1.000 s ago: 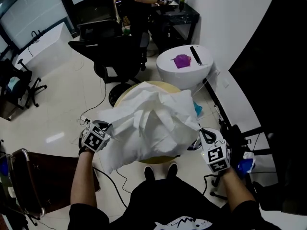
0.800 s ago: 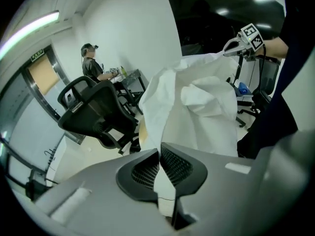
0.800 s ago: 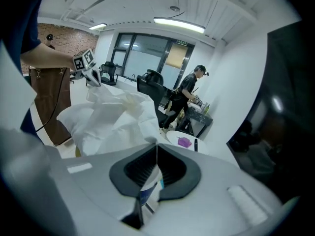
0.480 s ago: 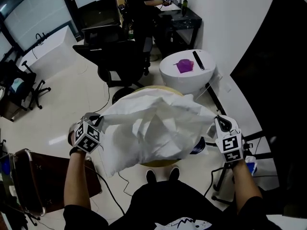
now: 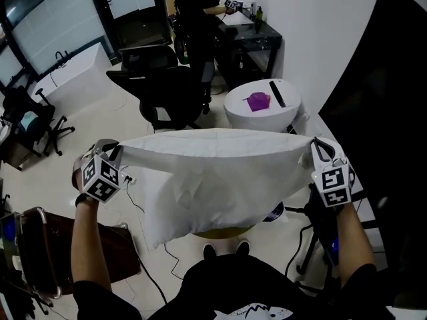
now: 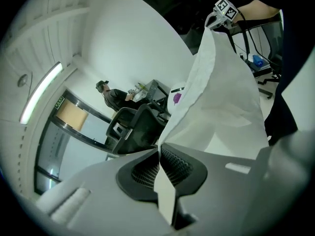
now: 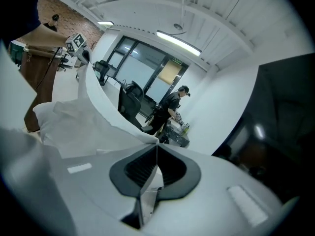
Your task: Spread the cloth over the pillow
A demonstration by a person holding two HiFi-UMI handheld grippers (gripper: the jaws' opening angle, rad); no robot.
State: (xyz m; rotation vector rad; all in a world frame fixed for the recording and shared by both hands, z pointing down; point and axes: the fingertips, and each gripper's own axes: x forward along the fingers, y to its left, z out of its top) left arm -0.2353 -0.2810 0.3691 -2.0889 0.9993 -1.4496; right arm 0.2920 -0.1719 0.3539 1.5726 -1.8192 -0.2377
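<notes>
Cloth (image 5: 213,179) taut between left gripper (image 5: 117,152), right gripper (image 5: 313,145)

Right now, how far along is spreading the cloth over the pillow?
Done: the left gripper and right gripper are each shut on a top corner of the white cloth. In hand: it hangs stretched flat between them, in the air. Left: laying it down; only a yellowish sliver, perhaps the pillow, shows under its lower edge.
</notes>
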